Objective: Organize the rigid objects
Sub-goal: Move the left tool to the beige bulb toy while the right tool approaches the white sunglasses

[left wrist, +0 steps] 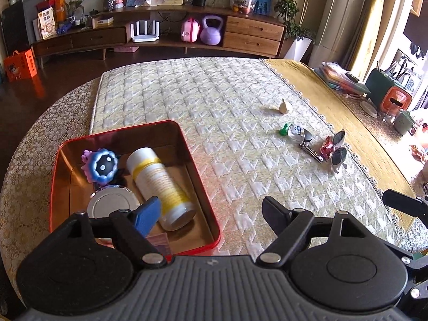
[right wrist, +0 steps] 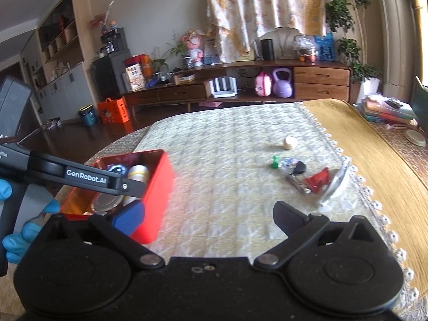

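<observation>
A red tin box (left wrist: 206,206) sits at the table's near left, holding a white-and-yellow bottle (left wrist: 157,182), a blue-and-purple toy (left wrist: 101,164) and a silver lid (left wrist: 112,203). My left gripper (left wrist: 211,211) hangs open over the box's right rim with nothing between its fingers. To the right lie a beige figure (left wrist: 284,106), a green pawn (left wrist: 285,129), a clear small bottle (left wrist: 295,131), a nail clipper (left wrist: 311,152), a red wrapper (left wrist: 327,147) and sunglasses (left wrist: 338,149). My right gripper (right wrist: 208,216) is open and empty, short of this cluster (right wrist: 302,176) and right of the box (right wrist: 157,187).
A gloved hand (right wrist: 29,232) holds the left gripper, one finger (right wrist: 131,187) reaching over the box. A yellow runner (left wrist: 321,91) covers the table's right side, with stacked books (left wrist: 339,77) and a green and orange holder (left wrist: 388,93). A wooden cabinet (left wrist: 254,34) stands behind.
</observation>
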